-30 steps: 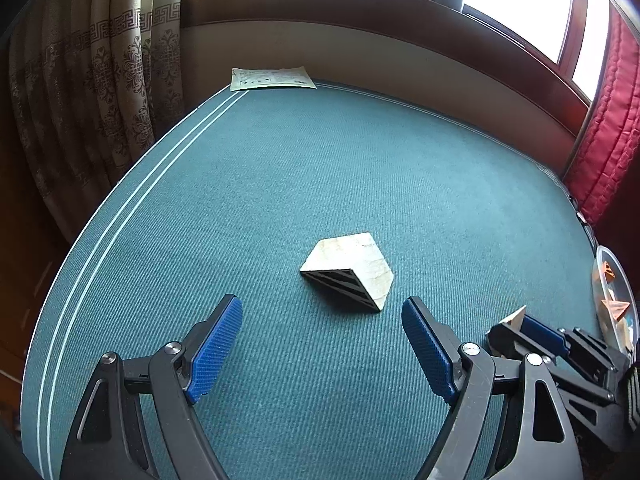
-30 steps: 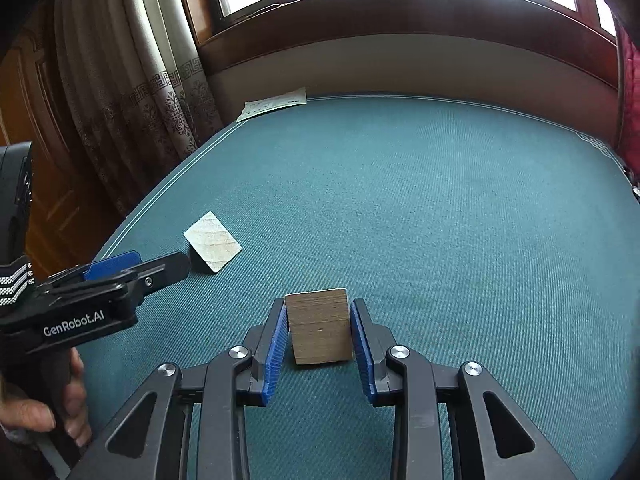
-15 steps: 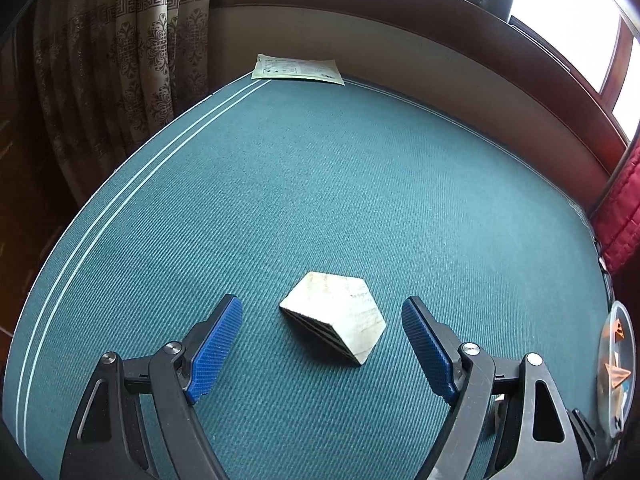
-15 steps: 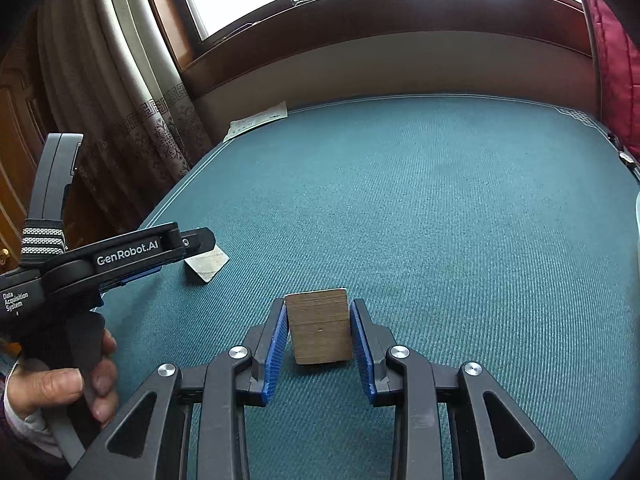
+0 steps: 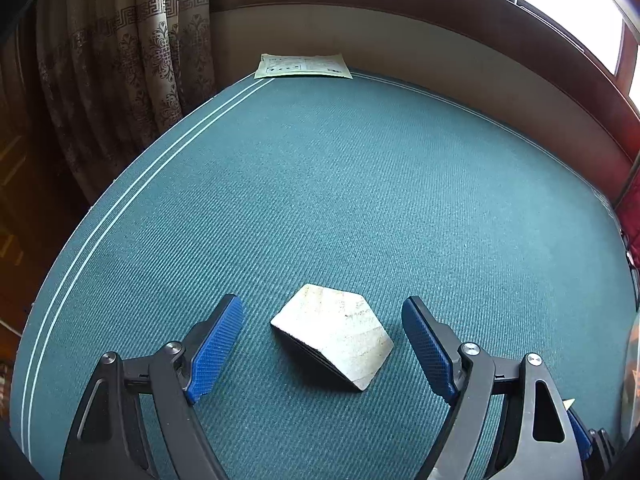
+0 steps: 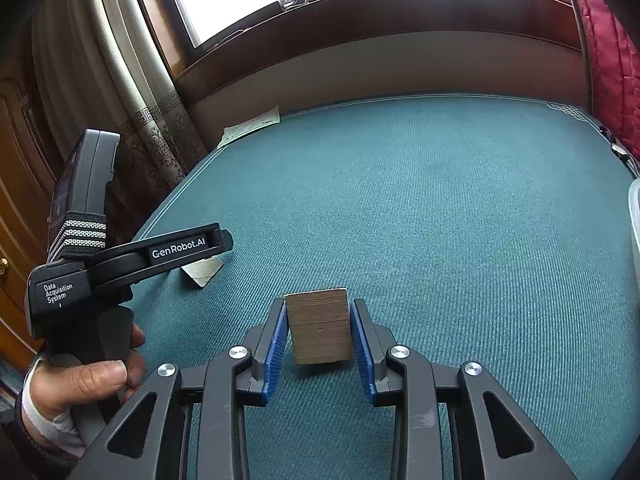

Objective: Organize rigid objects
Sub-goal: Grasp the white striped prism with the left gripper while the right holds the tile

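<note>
A pale wooden wedge block (image 5: 334,338) lies on the teal carpet. My left gripper (image 5: 322,344) is open, its blue fingers to either side of the block and not touching it. In the right wrist view the same block (image 6: 204,274) shows partly behind the left gripper's black body (image 6: 160,256). My right gripper (image 6: 319,336) is shut on a brown wooden block (image 6: 320,330) and holds it above the carpet.
A printed sheet of paper (image 5: 302,66) lies at the far edge of the carpet by the wall. Curtains (image 5: 132,80) hang on the left. A clear container's rim (image 6: 634,216) shows at the right edge. A red cushion (image 6: 608,40) is far right.
My left gripper has moved forward, so the pale wedge block now sits between its open fingers. My right gripper still holds the brown block, with the view swung left.
</note>
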